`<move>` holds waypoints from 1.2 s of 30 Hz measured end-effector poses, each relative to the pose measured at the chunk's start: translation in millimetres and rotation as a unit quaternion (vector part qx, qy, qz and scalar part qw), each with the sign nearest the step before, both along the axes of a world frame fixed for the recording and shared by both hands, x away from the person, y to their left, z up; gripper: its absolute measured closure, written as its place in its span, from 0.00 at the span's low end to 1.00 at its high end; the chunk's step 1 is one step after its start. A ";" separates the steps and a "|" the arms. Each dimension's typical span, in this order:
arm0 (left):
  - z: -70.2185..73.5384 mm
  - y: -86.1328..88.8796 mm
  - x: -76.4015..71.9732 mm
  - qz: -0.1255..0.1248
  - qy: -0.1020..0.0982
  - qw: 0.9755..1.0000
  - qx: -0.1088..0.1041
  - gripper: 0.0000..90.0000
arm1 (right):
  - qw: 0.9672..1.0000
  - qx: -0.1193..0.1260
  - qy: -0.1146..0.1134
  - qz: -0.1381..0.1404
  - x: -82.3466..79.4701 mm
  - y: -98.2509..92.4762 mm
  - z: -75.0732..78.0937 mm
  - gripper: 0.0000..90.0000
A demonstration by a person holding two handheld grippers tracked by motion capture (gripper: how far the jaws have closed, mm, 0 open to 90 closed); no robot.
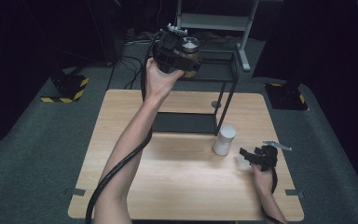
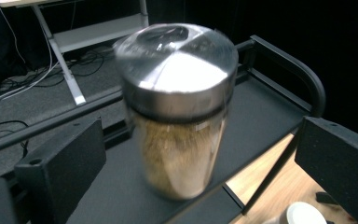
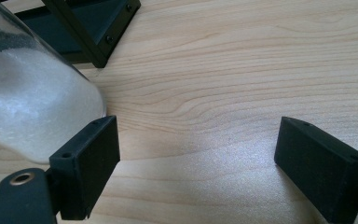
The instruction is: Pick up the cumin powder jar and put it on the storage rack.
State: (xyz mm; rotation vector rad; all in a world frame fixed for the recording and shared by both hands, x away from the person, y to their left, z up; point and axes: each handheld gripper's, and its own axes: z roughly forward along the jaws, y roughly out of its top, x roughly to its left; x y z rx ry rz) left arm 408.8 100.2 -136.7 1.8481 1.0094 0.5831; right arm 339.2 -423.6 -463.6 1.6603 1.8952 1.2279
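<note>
Left gripper (image 1: 179,49) is up at the top shelf of the black two-tier rack (image 1: 230,77), far side of the worktop (image 1: 177,186); its fingers (image 2: 63,163) stand wide apart, clear of the glass jar with the steel lid (image 2: 179,109), which stands on the top shelf between them, untouched. Risk: the jar sits close to the shelf's near edge, and pulling the gripper back off-line could let a finger clip it and tip it off onto the worktop. The jar is motion-blurred in the left gripper view, so I can't tell if it's fully settled; contents look tan and granular, no more than that. Further right, the white-filled jar (image 1: 224,139) stands on the worktop just beside the rack's near right leg. Right gripper (image 1: 248,155) sits low beside it, fingers (image 3: 86,163) open, nothing held; the left finger looks very close to the glass, contact unclear. A nudge there could slide or topple it. Its lid is cut off in the right gripper view.
</note>
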 end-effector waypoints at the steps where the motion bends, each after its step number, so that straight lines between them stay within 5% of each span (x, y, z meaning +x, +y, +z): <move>1: -0.7 3.1 -2.5 0.000 0.000 1.000 -0.002 0.01 | 1.000 0.000 0.000 0.000 0.0 0.0 0.0 0.14; 7: -11.6 18.9 -14.7 -0.001 0.002 1.000 -0.011 0.01 | 1.000 -0.001 0.000 0.000 0.1 0.1 0.0 0.14; 18: -63.4 39.3 -38.2 -0.020 0.006 0.999 -0.024 0.01 | 1.000 -0.003 0.000 0.000 0.1 0.8 0.2 0.14; 23: -90.1 35.9 -51.8 -0.033 -0.001 0.999 -0.009 0.01 | 1.000 -0.004 -0.001 0.000 0.1 1.2 0.3 0.14; 28: -124.9 35.7 -55.9 -0.046 0.011 0.999 -0.021 0.01 | 1.000 -0.004 -0.001 0.000 0.1 1.1 0.3 0.14; 36: -173.1 27.8 -62.2 -0.034 0.021 0.999 0.001 0.01 | 1.000 -0.005 -0.001 0.000 0.1 1.4 0.4 0.14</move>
